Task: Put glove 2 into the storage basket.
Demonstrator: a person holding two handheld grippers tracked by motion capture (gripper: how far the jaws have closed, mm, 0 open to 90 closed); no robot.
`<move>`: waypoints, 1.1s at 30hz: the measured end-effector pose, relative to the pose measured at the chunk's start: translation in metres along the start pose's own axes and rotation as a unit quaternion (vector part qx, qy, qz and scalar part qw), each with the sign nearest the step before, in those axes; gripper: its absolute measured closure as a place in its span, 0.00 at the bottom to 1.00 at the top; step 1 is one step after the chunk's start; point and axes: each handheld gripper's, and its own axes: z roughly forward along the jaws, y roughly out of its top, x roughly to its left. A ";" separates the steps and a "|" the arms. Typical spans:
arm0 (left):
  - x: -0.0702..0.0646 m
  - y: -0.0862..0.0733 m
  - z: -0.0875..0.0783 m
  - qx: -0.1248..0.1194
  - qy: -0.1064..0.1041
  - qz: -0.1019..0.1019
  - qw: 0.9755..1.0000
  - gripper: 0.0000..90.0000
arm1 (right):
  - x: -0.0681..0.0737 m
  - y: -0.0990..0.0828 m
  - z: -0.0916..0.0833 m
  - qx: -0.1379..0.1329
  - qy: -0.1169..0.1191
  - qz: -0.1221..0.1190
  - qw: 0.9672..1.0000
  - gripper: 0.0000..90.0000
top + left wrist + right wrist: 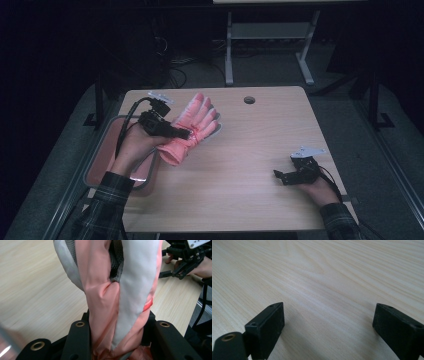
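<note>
Pink glove hangs pinched in the left claw at nine o'clock over the desk; right claw, at four o'clock, is spread wide on nothing.

Our left gripper clamps the pink glove above the table; our right gripper rests apart.

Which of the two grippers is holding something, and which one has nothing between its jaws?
The left gripper is shut on the pink glove, lifted above the table. The right gripper rests low near the table's right edge, jaws open with bare wood between them.
</note>
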 end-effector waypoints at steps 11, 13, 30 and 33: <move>0.024 -0.030 -0.052 -0.030 0.033 -0.040 0.998 0.70 | 0.000 0.000 0.000 0.000 0.000 0.000 1.000 0.11; 0.031 -0.038 -0.059 -0.035 0.040 -0.050 0.997 0.70 | 0.000 0.000 0.000 0.000 0.000 0.000 1.000 0.11; 0.093 -0.118 -0.086 -0.041 0.078 -0.168 0.982 0.70 | 0.000 0.000 0.000 0.000 -0.003 0.004 1.000 0.11; 0.102 -0.128 -0.077 -0.032 0.073 -0.181 0.980 0.70 | 0.000 0.000 0.000 0.000 -0.003 0.004 1.000 0.11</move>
